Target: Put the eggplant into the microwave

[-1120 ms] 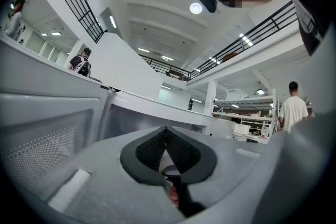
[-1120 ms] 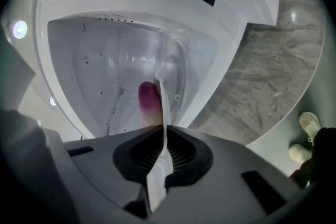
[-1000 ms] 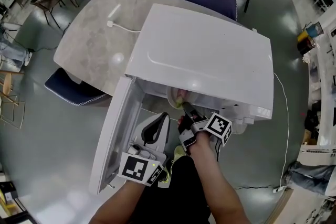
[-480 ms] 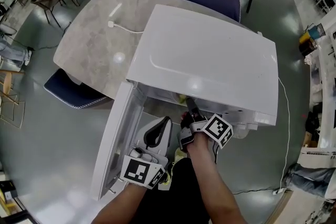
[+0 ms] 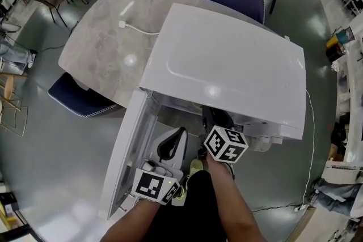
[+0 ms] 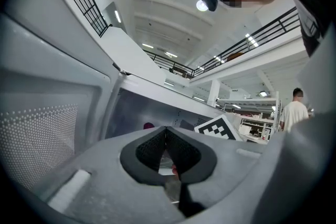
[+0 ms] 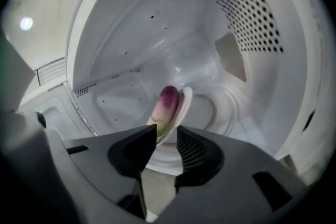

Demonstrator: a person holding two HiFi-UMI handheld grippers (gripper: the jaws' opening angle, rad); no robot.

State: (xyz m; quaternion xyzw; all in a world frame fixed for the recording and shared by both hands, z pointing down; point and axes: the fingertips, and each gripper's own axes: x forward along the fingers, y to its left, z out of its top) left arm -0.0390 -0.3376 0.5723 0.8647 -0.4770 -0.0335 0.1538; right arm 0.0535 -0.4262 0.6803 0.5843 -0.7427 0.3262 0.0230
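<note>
Head view: white microwave (image 5: 227,71) on grey table (image 5: 102,48), door (image 5: 127,144) swung open toward 7 o'clock. Left gripper (image 5: 173,136) low, beside inner face of door, aimed at 12. Right gripper (image 5: 212,119) at 3 o'clock of it, jaws tucked under front edge of microwave, into the opening. Eggplant not visible here.

Left gripper view: jaws together at the tips, no clear hold on anything. Perforated door window at 9 o'clock, cavity mouth at 12.

Right gripper view: inside the cavity. Jaws parted to a moderate gap, just been opening, gripping nothing. Eggplant (image 7: 167,103) just past the tips at 12 o'clock, clear of both pads, purple end away, green end partly behind left jaw tip. Leans on white dish (image 7: 185,99) at its 3 o'clock. Turntable (image 7: 223,107) further toward 3.
</note>
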